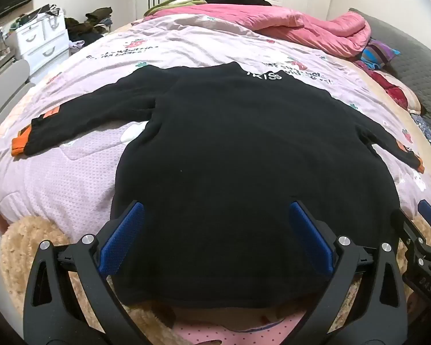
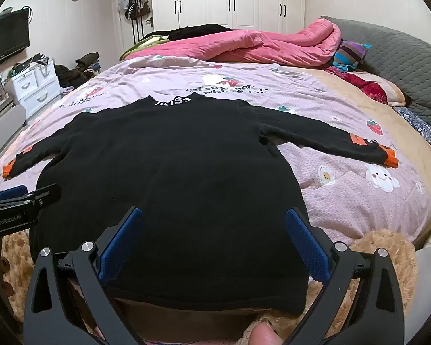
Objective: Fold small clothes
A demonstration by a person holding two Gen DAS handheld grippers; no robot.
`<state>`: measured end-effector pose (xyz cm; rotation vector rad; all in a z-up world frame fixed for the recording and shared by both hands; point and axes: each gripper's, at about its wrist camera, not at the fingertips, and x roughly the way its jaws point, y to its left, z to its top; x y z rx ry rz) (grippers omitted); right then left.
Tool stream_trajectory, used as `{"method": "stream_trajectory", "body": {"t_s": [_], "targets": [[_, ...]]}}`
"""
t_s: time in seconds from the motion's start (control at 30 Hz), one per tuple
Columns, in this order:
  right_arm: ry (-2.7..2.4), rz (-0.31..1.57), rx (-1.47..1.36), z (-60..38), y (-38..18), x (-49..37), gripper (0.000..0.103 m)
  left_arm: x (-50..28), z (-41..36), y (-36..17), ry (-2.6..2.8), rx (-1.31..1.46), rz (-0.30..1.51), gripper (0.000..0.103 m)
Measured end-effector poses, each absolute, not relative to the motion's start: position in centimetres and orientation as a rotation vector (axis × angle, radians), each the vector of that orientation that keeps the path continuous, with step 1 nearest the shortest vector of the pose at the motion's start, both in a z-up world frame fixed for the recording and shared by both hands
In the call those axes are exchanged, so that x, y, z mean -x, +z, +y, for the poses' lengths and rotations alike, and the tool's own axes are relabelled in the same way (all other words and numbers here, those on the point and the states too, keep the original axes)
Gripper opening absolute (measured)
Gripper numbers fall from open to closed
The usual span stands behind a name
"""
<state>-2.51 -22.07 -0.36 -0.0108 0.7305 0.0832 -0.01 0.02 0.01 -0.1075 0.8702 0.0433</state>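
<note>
A black sweater (image 1: 230,149) lies spread flat on the lilac printed quilt (image 1: 71,178) of the bed, collar at twelve o'clock, hem at six, and its orange-cuffed sleeves reaching out toward nine and three. The left hand-held gripper (image 1: 215,238) hangs above the hem with its blue pads (image 1: 123,238) spread wide and nothing pinched. The right hand-held gripper (image 2: 214,241) is likewise spread wide over the hem, toward the sweater's three o'clock side, holding nothing.

Black sweater (image 1: 230,149) spread flat on bed quilt (image 1: 80,172), left hand-held gripper (image 1: 215,210) wide open above hem
</note>
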Motion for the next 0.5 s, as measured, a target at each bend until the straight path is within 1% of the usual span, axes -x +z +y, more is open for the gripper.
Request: {"method": "stream_trajectory", "body": {"t_s": [0.5], "targets": [[0.078,0.724,0.012,-22.11,-0.2,2.52,0.099,-0.04,0.02,0.03,0.049,0.106,0.871,0.094]]}}
